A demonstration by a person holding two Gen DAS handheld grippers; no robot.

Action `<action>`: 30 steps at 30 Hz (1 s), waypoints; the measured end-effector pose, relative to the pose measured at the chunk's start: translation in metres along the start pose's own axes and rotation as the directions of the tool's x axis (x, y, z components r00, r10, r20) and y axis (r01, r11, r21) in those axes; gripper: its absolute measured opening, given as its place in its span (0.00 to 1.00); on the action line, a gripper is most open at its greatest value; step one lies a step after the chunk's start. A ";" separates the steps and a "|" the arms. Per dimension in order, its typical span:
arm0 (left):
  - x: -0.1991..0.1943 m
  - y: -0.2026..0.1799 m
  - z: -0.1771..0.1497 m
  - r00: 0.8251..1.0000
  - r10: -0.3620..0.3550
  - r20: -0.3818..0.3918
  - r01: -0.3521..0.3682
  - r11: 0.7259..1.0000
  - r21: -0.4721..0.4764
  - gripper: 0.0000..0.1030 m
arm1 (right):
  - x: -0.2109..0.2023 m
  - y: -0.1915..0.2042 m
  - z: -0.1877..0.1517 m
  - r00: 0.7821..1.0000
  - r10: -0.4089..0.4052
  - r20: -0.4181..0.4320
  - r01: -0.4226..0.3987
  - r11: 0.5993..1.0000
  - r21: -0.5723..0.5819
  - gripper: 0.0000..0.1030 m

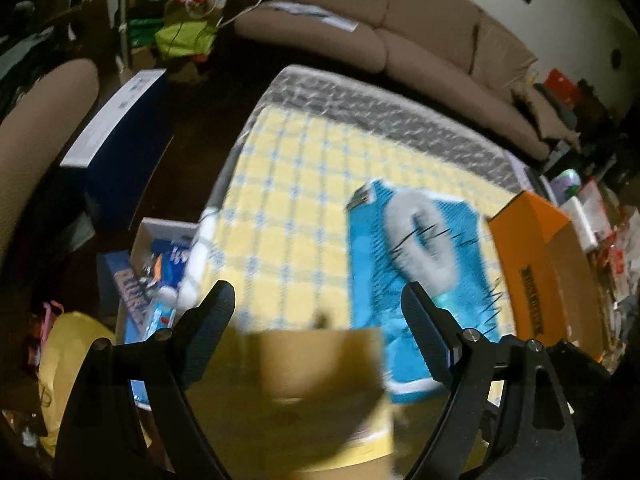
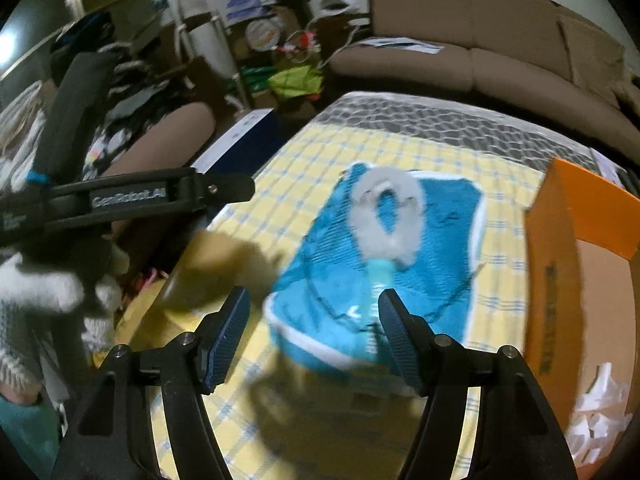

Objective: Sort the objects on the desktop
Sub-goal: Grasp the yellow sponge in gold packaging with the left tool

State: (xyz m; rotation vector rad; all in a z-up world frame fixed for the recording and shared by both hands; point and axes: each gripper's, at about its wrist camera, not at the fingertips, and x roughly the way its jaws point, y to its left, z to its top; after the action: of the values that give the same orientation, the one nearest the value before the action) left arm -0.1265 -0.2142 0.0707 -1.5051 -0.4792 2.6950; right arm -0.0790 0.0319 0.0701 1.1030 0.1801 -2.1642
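A yellow checked tablecloth (image 1: pixel 288 184) (image 2: pixel 500 184) covers the table. On it lies a blue mesh pouch (image 1: pixel 368 248) (image 2: pixel 320 264) with a grey fluffy ring (image 1: pixel 442 276) (image 2: pixel 412 200) on top, which has a teal handle (image 2: pixel 380 272). A blurred brown cardboard box (image 1: pixel 312 380) (image 2: pixel 212 260) sits at the near left corner. My left gripper (image 1: pixel 318 292) hangs open above that box; its pads do not visibly touch it. My right gripper (image 2: pixel 314 298) is open over the pouch's near end, with nothing gripped. From the right wrist, the left gripper's arm (image 2: pixel 160 196) shows above the box.
An open orange box (image 1: pixel 532 216) (image 2: pixel 560 248) stands at the table's right edge with white paper (image 2: pixel 596 400) inside. A white tray of blue packets (image 1: pixel 160 264) and a navy box (image 1: pixel 120 140) lie left of the table. A brown sofa (image 1: pixel 400 32) runs behind. A knitted sleeve (image 2: pixel 36 280) is at left.
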 end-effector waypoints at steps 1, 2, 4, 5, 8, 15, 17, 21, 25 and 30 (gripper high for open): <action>0.001 0.003 -0.001 1.000 -0.005 -0.011 0.005 1.000 -0.002 0.81 | 0.004 0.003 -0.001 1.000 0.008 -0.010 -0.008 1.000 -0.006 0.66; 0.003 0.006 -0.002 1.000 -0.011 -0.024 0.011 1.000 -0.005 0.81 | 0.007 0.006 -0.002 1.000 0.019 -0.019 -0.020 1.000 -0.009 0.66; 0.006 0.007 -0.005 0.999 -0.024 -0.047 0.024 1.000 0.002 0.82 | 0.012 0.010 -0.003 0.999 0.039 -0.032 -0.039 0.999 -0.007 0.66; 0.007 0.006 -0.006 0.998 -0.026 -0.056 0.027 1.000 0.011 0.82 | 0.015 0.011 -0.003 0.998 0.050 -0.041 -0.051 0.999 -0.005 0.66; 0.008 -0.001 -0.010 0.996 -0.024 -0.081 0.028 0.999 0.045 0.82 | 0.020 0.013 -0.006 0.997 0.035 -0.062 -0.036 0.999 -0.013 0.66; 0.013 -0.027 -0.034 0.988 0.051 -0.144 -0.022 0.980 0.197 0.85 | 0.015 -0.025 -0.012 0.993 -0.078 -0.094 0.084 0.994 0.067 0.67; 0.021 -0.034 -0.041 0.982 0.096 -0.162 -0.053 0.967 0.251 0.85 | 0.018 -0.034 -0.015 0.989 -0.099 -0.113 0.109 0.990 0.085 0.67; 0.039 -0.043 -0.050 0.967 0.178 -0.180 -0.113 0.941 0.320 0.85 | 0.022 -0.041 -0.018 0.984 -0.121 -0.132 0.134 0.987 0.090 0.67; 0.045 -0.041 -0.050 0.968 0.173 -0.181 -0.108 0.941 0.321 0.77 | 0.016 -0.036 -0.015 0.983 -0.151 -0.104 0.157 0.986 0.059 0.67; 0.031 -0.031 -0.039 0.977 0.171 -0.127 -0.129 0.948 0.291 0.74 | 0.007 -0.026 -0.005 0.984 -0.173 -0.027 0.174 0.985 0.004 0.67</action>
State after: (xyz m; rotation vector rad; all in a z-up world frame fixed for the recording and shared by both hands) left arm -0.1150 -0.1700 0.0346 -1.7015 0.0281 2.5856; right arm -0.0953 0.0501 0.0570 1.1574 0.2909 -2.3055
